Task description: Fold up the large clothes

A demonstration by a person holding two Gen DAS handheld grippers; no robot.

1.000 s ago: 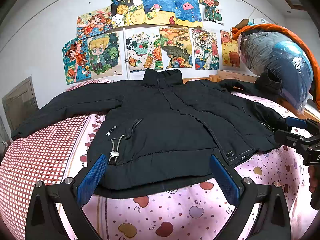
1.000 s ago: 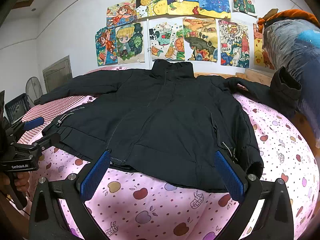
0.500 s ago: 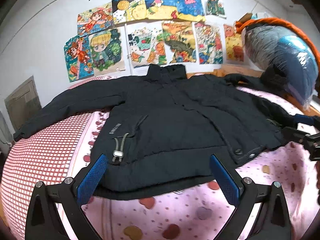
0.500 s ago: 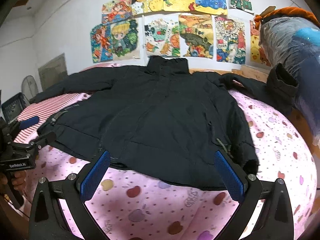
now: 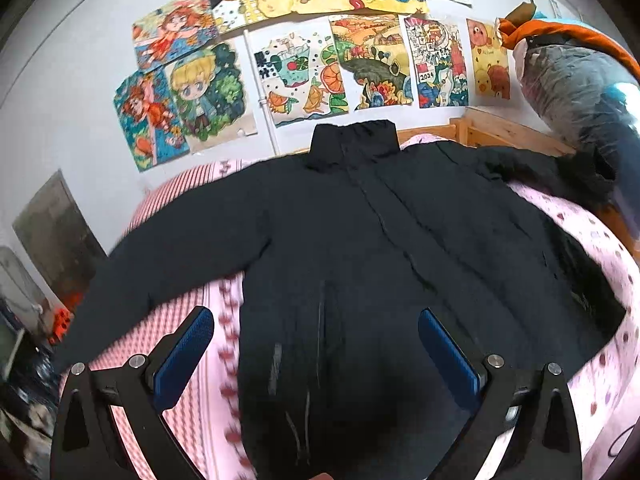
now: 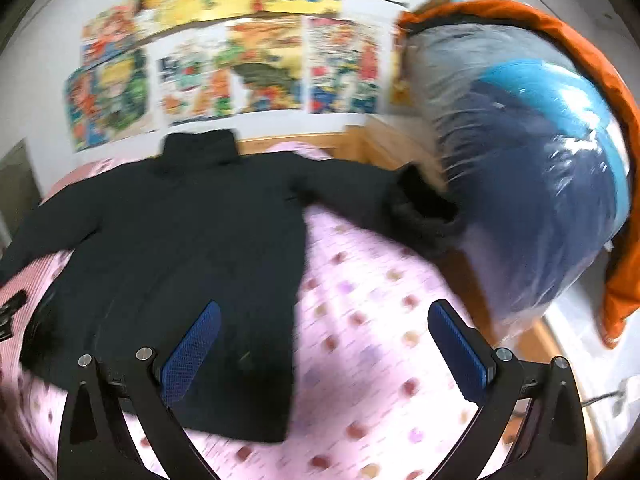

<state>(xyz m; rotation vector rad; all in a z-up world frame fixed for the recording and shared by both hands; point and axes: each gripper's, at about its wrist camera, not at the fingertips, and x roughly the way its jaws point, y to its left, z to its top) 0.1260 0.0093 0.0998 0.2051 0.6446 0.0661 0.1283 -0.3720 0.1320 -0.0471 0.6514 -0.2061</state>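
Note:
A large black padded jacket lies spread front-up on the bed, collar toward the wall, sleeves out to both sides. My left gripper is open and empty, hovering over the jacket's lower left half. The jacket also shows in the right wrist view. My right gripper is open and empty, above the pink sheet beside the jacket's right edge. The right sleeve's cuff rests against a plastic-wrapped bundle.
The bed has a pink fruit-print sheet and a red checked part at the left. A big plastic-wrapped bundle with orange fabric stands at the bed's right. Drawings cover the wall. A wooden headboard runs behind.
Both grippers have moved forward and up over the bed. The left now looks down on the jacket; the right has swung right toward the sleeve and bundle. The jacket has not moved.

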